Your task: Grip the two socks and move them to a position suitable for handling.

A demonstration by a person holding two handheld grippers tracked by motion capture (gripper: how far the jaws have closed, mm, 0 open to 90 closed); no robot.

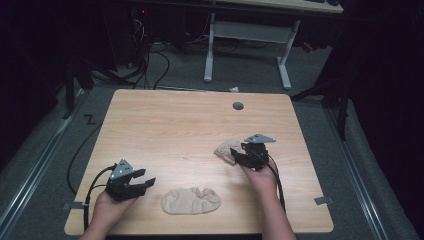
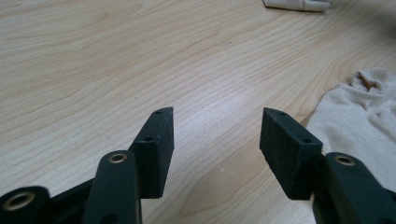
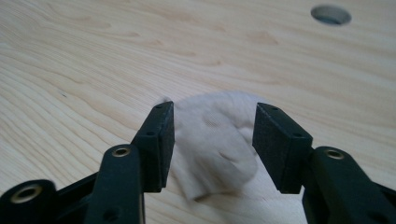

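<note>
Two beige socks lie on the wooden table [image 1: 165, 125]. One sock [image 1: 191, 200] is spread flat near the front edge, and it lies at the right in the left gripper view [image 2: 359, 121]. My left gripper [image 1: 142, 181] hovers just left of it, open, with bare wood between its jaws [image 2: 217, 140]. The other sock [image 1: 227, 150] is bunched up right of centre. My right gripper [image 1: 235, 156] stands over its near side, open. In the right gripper view that sock [image 3: 215, 121] lies on the table between the spread jaws [image 3: 214, 140], and the pads do not press on it.
A round cable hole [image 1: 238, 106] sits in the table's far part, at the top right of the right gripper view [image 3: 330, 14]. Beyond the far edge stand a white desk frame [image 1: 210, 50] and floor cables [image 1: 150, 60]. The bunched sock [image 2: 296, 4] lies far off at the top of the left gripper view.
</note>
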